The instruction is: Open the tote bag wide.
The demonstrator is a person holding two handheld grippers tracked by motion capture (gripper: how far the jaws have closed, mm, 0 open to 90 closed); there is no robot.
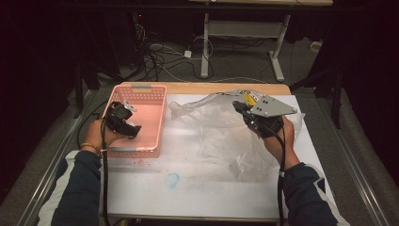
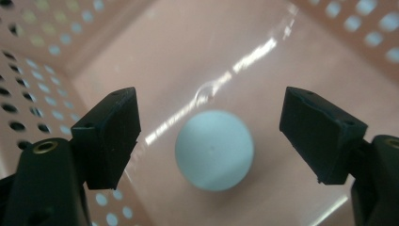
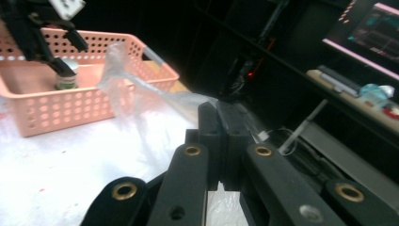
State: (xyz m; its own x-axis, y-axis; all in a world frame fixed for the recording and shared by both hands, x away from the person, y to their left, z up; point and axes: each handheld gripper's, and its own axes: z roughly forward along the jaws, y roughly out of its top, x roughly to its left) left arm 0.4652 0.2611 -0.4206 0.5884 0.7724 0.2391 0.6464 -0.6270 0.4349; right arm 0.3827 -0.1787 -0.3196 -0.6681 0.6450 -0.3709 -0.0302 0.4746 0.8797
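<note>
On the white surface [image 1: 197, 188], a pink basket [image 1: 155, 120] sits far left with a pale ball [image 2: 214, 149] on its floor between the wide-open, empty left claw [image 2: 209, 134], while the right claw [image 3: 225, 141] is clamped tight on a clear plastic bag [image 1: 221, 136].

We see two black handheld grippers; the left gripper [image 1: 123, 118] has blocky matte pads [image 2: 113, 136] on arms with brass-ringed holes; the right gripper [image 1: 241, 109] carries a grey three-cornered plate [image 1: 273, 106] with small dark holes; a black cable [image 1: 283, 160] trails from each; sleeves [image 1: 77, 188] are dark navy with white panels; an orange bracelet [image 1: 90, 147] sits on the left wrist.
</note>
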